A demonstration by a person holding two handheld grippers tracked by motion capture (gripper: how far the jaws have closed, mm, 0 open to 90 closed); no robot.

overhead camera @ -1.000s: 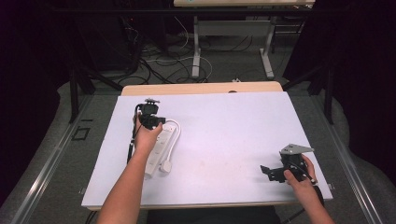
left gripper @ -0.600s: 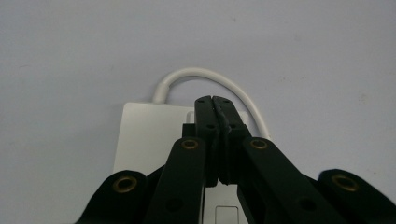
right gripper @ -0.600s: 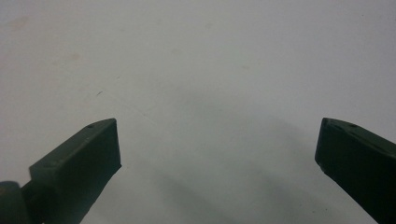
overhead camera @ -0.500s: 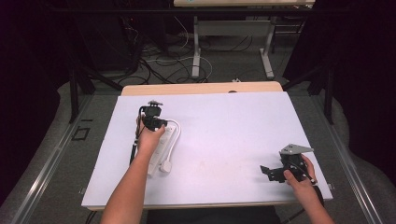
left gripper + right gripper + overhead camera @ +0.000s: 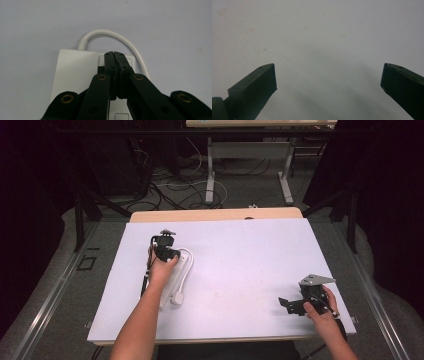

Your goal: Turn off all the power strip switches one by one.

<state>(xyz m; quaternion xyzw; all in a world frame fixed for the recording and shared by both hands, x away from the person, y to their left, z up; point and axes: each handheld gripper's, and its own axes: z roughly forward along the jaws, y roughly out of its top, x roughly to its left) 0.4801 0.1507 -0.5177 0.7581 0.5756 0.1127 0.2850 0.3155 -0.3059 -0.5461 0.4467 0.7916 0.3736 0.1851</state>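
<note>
Surface: white, bare across centre frame. Power strip: white, flat at centre left of the high view, long axis running from lower frame to upper, cord end uppermost. Cord: loops from that end back down the strip's right side. Left gripper: fingers pressed together, tips over a raised switch-like square near the cord end, probably to press it; contact unclear. Right gripper: lower right, fingers wide, empty, apparently parked clear.

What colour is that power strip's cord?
White, like the power strip; its cord shows best in the left gripper view.
</note>
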